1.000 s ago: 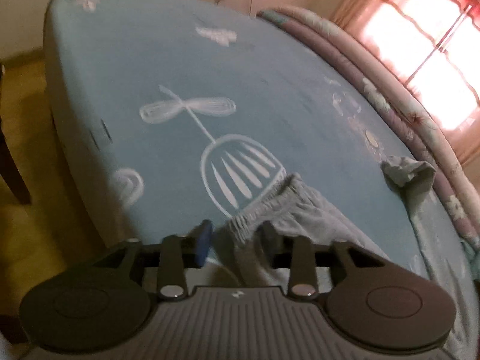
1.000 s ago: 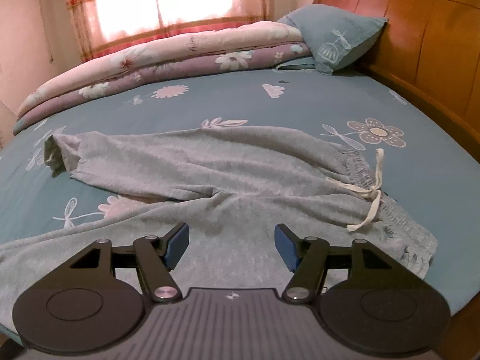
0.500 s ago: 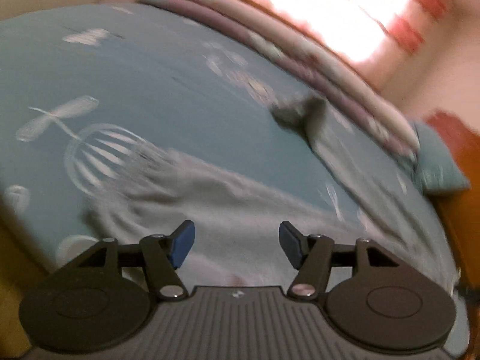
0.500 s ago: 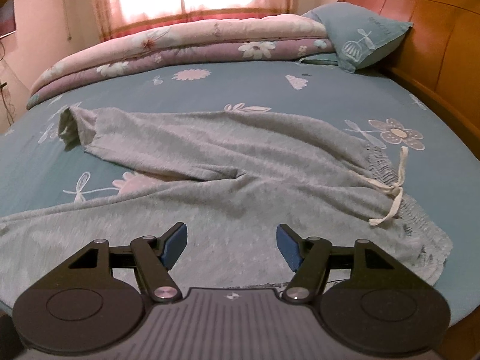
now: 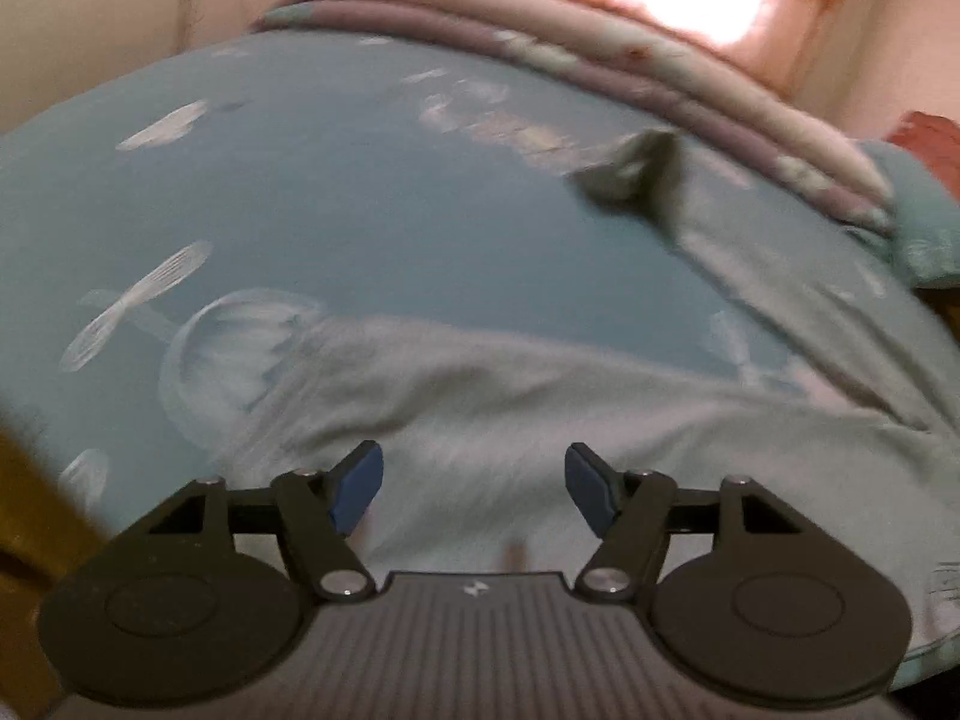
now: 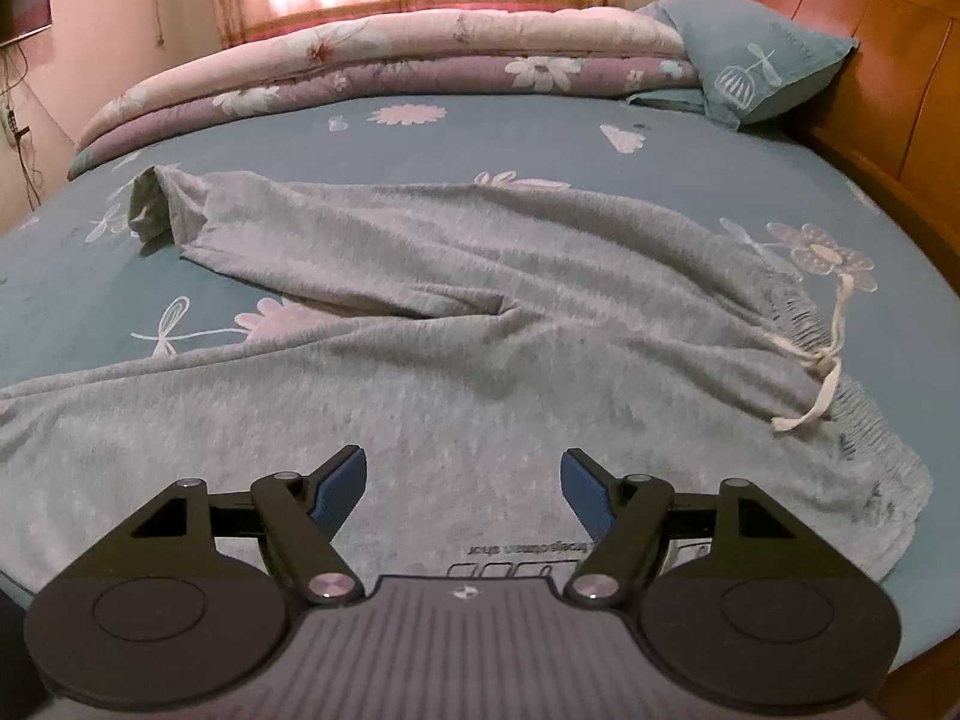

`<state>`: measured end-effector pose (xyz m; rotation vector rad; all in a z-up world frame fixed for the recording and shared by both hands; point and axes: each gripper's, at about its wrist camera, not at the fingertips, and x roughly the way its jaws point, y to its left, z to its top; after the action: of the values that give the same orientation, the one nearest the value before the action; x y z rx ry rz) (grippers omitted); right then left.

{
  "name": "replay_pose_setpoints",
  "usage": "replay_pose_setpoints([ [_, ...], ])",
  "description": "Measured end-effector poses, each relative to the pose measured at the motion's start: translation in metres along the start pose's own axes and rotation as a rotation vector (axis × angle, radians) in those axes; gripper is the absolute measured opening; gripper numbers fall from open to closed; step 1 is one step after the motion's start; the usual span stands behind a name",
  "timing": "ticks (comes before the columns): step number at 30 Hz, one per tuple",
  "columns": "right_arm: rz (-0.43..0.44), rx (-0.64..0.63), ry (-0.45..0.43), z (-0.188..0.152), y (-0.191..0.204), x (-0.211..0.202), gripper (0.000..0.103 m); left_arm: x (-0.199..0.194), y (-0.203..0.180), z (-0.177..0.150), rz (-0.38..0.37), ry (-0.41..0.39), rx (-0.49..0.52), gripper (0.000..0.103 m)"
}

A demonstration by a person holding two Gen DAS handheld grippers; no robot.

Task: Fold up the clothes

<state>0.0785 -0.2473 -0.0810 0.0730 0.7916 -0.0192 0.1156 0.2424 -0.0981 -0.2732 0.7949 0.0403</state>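
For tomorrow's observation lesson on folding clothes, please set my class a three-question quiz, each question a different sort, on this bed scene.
1. True or false: the grey trousers are already folded in half.
2. Which lies nearest the wooden headboard? A) a leg cuff B) the waistband with the white drawstring C) the rolled quilt's far end
3. Fill in: neither the left gripper nor the right gripper holds any ____.

Key: 1 false, both legs lie spread apart. 2 B. 3 cloth; both sets of jaws are opening above the fabric.
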Motion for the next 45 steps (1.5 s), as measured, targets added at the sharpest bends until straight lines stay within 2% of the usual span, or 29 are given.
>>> replay_pose_setpoints([
  [2,0.001,-0.010,0.002,-0.001,0.003,0.000,0.076,0.021,-0.012,0.009,-0.033,0.010,0.051,0.068],
  [4,-0.004,-0.024,0.003,-0.002,0.004,-0.001,0.076,0.046,-0.015,0.015,-0.017,0.040,0.071,0.068],
  [6,-0.015,-0.027,0.003,-0.001,0.001,-0.002,0.076,0.067,-0.010,0.020,0.037,0.056,0.072,0.067],
  [10,-0.037,-0.015,0.006,0.000,-0.007,-0.003,0.076,0.083,0.002,0.036,0.122,-0.024,0.085,0.069],
  [12,-0.040,-0.003,0.013,0.000,-0.010,0.000,0.076,0.089,0.010,0.046,0.180,-0.019,0.053,0.065],
  [13,-0.042,0.003,0.015,0.000,-0.011,0.001,0.076,0.087,0.015,0.050,0.198,-0.020,0.030,0.065],
  [14,-0.038,0.005,0.017,0.000,-0.011,0.003,0.076,0.083,0.018,0.053,0.185,-0.019,0.019,0.065],
  [18,0.011,-0.043,0.010,0.000,-0.003,0.005,0.076,0.039,0.022,0.048,0.057,-0.073,0.019,0.071],
  [19,0.038,-0.063,0.004,0.001,0.001,0.006,0.076,0.028,0.024,0.044,0.053,-0.069,0.009,0.071],
  [21,0.110,-0.114,-0.010,0.006,0.012,0.007,0.074,0.014,0.027,0.035,0.089,-0.056,-0.001,0.071],
  [25,0.301,-0.286,-0.039,0.023,0.059,0.013,0.046,-0.012,0.034,0.014,0.215,-0.042,-0.005,0.075],
  [26,0.350,-0.341,-0.046,0.027,0.074,0.015,0.041,-0.019,0.035,0.009,0.243,-0.046,-0.008,0.075],
  [28,0.436,-0.465,-0.091,0.033,0.109,0.018,0.039,-0.033,0.038,-0.005,0.283,-0.071,-0.028,0.077],
  [31,0.505,-0.655,-0.109,0.038,0.165,0.030,0.038,-0.053,0.042,-0.023,0.291,-0.105,-0.084,0.080],
  [33,0.545,-0.745,-0.092,0.040,0.203,0.042,0.024,-0.062,0.046,-0.036,0.287,-0.118,-0.135,0.080],
  [35,0.590,-0.797,-0.079,0.043,0.236,0.054,0.015,-0.064,0.049,-0.048,0.274,-0.115,-0.176,0.080],
  [40,0.705,-0.887,-0.027,0.043,0.311,0.082,0.014,-0.060,0.055,-0.062,0.272,-0.089,-0.219,0.080],
  [45,0.732,-1.048,-0.055,0.027,0.365,0.100,0.019,-0.056,0.062,-0.065,0.274,-0.089,-0.231,0.080],
])
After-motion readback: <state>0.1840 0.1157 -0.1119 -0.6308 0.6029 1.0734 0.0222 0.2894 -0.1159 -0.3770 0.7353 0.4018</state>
